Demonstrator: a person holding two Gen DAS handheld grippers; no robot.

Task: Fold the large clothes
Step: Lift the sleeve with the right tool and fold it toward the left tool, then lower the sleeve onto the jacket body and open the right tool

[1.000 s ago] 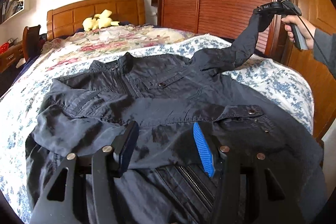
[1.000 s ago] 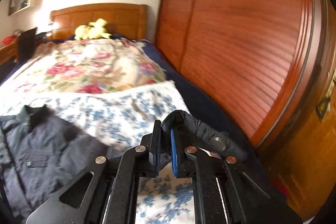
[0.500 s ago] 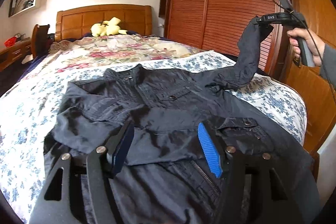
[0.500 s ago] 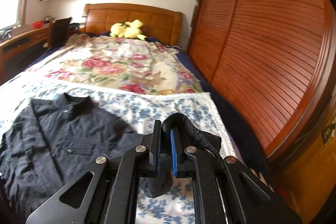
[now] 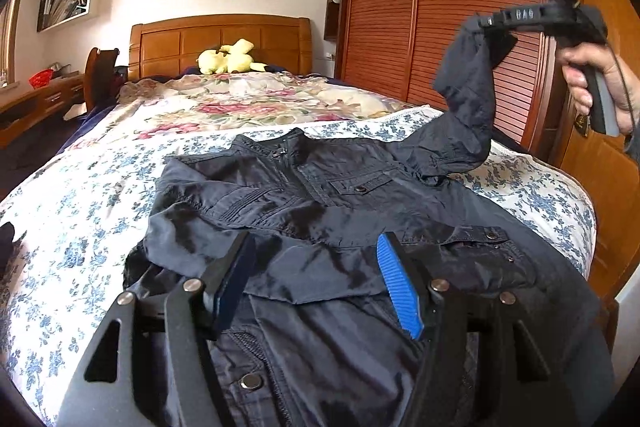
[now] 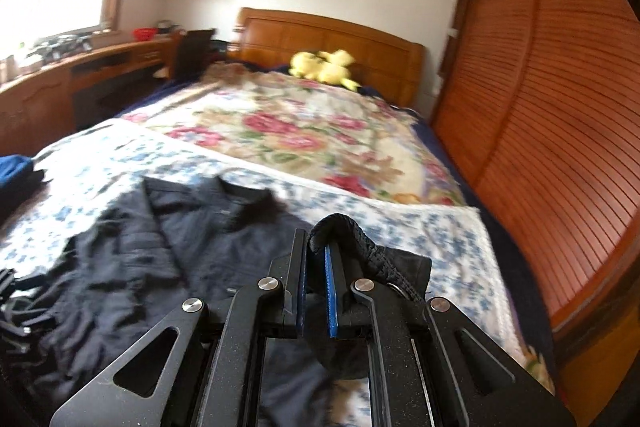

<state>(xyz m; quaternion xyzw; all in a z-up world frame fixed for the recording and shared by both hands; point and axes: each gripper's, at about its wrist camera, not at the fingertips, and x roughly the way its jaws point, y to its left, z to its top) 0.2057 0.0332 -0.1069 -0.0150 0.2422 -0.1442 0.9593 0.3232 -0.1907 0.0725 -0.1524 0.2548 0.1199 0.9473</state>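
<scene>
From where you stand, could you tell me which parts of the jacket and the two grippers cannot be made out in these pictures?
- Jacket hem, left wrist view: covered by the open left gripper and cut off by the bottom edge.
- Sleeve cuff, right wrist view: its pinched part lies hidden inside the shut right gripper.
- Jacket front, right wrist view: motion blur smears pockets and zip.
- Right gripper's fingertips, left wrist view: wrapped in sleeve, blurred.

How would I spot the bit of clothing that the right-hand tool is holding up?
Find the bed with the blue-flowered cover, then the dark jacket spread flat across it. From the jacket's shoulder nearest the slatted wooden wardrobe, one sleeve rises into the air, its cuff pinched in the right gripper. It is the only part of the jacket lifted off the bed.
</scene>
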